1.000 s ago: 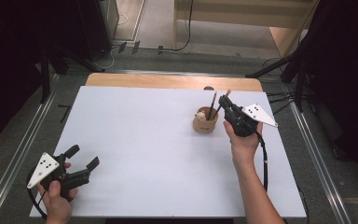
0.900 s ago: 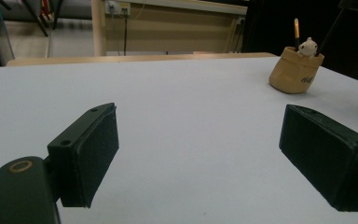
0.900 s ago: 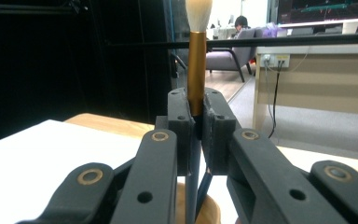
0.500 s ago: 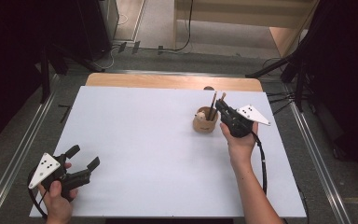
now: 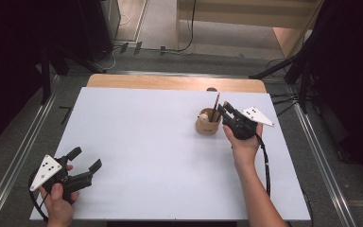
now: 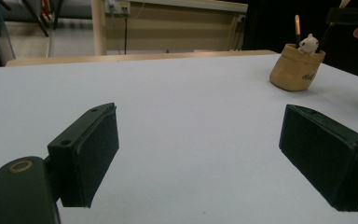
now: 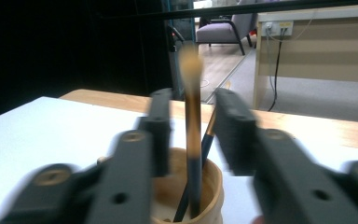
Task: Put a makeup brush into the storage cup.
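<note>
At the right of the high view, a brush (image 7: 193,140) in the cup (image 5: 208,124) is straddled, not pinched, by the right gripper (image 7: 191,121). The left gripper (image 5: 84,160), lower left, is spread wide.

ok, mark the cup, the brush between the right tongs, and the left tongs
cup (image 5: 208,126), high view, front wall
brush (image 7: 193,140), right gripper view, dark handle
left tongs (image 6: 198,154), left gripper view, midway between its open tips

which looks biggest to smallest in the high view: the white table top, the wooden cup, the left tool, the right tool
1. white table top, by far the largest.
2. left tool and right tool: they look about alike, and the left one sits nearer the camera, so I won't rank them.
3. wooden cup, the smallest.
</note>
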A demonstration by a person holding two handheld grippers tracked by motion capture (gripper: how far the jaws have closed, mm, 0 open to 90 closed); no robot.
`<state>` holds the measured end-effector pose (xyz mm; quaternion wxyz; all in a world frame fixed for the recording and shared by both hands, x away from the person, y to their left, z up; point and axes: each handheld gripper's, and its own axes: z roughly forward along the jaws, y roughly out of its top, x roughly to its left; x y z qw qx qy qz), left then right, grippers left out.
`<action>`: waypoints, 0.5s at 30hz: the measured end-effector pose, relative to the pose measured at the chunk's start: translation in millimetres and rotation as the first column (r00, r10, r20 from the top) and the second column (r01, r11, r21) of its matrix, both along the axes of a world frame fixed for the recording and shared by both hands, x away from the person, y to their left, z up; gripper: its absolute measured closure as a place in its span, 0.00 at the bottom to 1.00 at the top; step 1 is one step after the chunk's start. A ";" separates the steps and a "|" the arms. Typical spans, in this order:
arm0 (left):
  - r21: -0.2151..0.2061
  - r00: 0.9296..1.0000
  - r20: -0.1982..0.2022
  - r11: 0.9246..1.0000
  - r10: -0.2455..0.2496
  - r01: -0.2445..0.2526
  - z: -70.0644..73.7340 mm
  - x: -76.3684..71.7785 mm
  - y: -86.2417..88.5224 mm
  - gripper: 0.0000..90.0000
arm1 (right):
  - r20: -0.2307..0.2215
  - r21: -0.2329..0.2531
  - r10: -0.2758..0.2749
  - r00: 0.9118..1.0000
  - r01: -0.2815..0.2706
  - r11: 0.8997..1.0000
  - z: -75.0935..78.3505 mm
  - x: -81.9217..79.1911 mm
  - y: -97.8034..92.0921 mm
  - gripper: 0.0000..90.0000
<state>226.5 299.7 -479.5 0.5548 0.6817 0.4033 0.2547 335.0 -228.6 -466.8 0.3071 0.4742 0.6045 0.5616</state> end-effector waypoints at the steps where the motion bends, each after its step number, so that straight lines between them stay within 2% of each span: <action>1: -0.001 1.000 0.000 1.000 0.000 0.000 0.0 0.1 -0.2 0.13 | -0.004 -0.001 -0.003 1.000 0.003 1.000 1.1 -0.8 0.5 0.57; 3: -0.001 1.000 0.000 1.000 -0.002 0.003 0.0 0.5 -0.3 0.13 | -0.003 -0.007 -0.008 1.000 0.008 1.000 3.1 -2.5 0.5 0.48; 6: -0.001 1.000 0.001 1.000 -0.005 0.005 -0.2 1.2 -0.5 0.13 | -0.028 -0.027 -0.016 0.999 0.015 1.000 5.8 -6.1 -0.3 0.31; 8: 0.003 1.000 0.001 1.000 -0.005 0.005 -0.4 2.0 -0.7 0.13 | -0.045 -0.040 -0.016 0.999 0.014 0.999 7.2 -10.0 -1.4 0.24; 13: 0.003 1.000 -0.001 1.000 -0.007 0.007 -0.6 3.0 -2.3 0.13 | -0.044 -0.054 0.011 0.999 -0.013 0.998 9.9 -20.3 -6.2 0.13; 15: 0.008 1.000 -0.001 1.000 -0.008 0.008 -0.9 3.5 -3.0 0.13 | -0.040 -0.064 0.023 0.999 -0.025 0.998 10.5 -24.5 -8.8 0.04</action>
